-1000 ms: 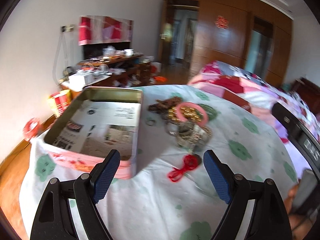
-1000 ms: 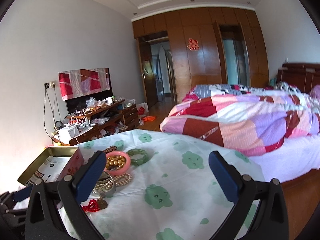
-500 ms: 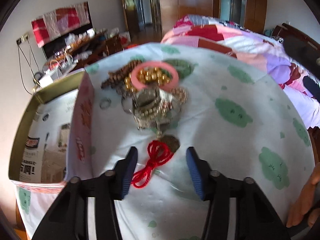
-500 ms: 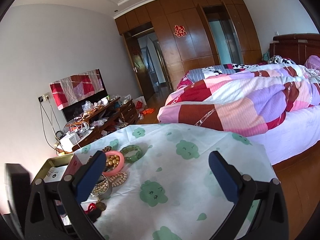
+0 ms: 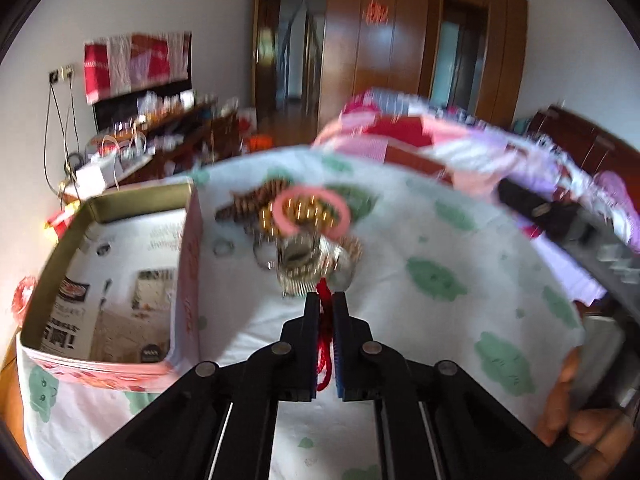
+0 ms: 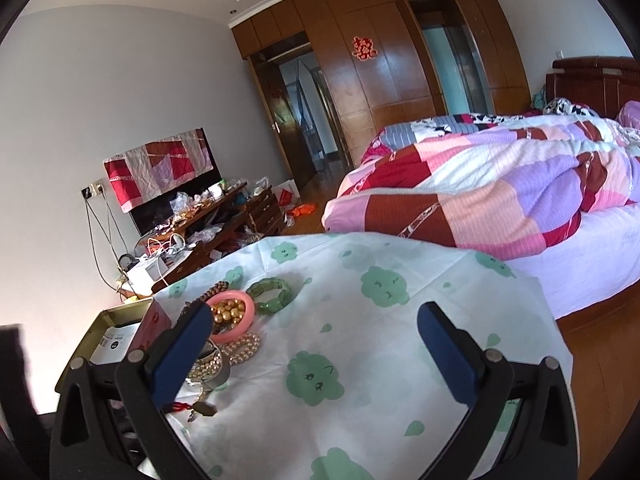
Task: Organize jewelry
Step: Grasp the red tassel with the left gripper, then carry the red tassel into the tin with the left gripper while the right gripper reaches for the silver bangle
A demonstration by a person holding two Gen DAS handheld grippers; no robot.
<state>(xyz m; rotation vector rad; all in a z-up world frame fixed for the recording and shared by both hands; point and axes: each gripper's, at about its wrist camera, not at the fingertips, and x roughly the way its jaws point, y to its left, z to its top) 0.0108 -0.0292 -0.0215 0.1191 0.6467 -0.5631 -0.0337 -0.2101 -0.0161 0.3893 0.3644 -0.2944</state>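
My left hand-held gripper is closing, its blue pads pinched on the red cord; the cord runs between the pads from the tips back toward me. Left view is motion-blurred. The cord's far end meets the jewelry pile just beyond the fingertips. In the pile: a pink bangle at the far side with gold beads inside it, brown beads to its far left, silvery chains and pearl strands nearer me, and a small ring lying apart on the left. All of it sits on the surface, covered by a white cloth with green flowers.

Left of the pile stands an open tin box, pink outer wall, printed paper lying flat inside. The box is beside the pile, not touching it.

My right hand-held gripper is released, jaws spread wide with only cloth between them. It hangs at the near right of the pile. From this view I also see a green bangle just right of the pink bangle, pearl strands near it, and a brownish pendant with a bit of red cord by my left finger. Whether the pendant is off the cloth I cannot tell.

Fingers of my hand show at the lower right edge of the left view. Far right is a bed with a patchwork quilt.
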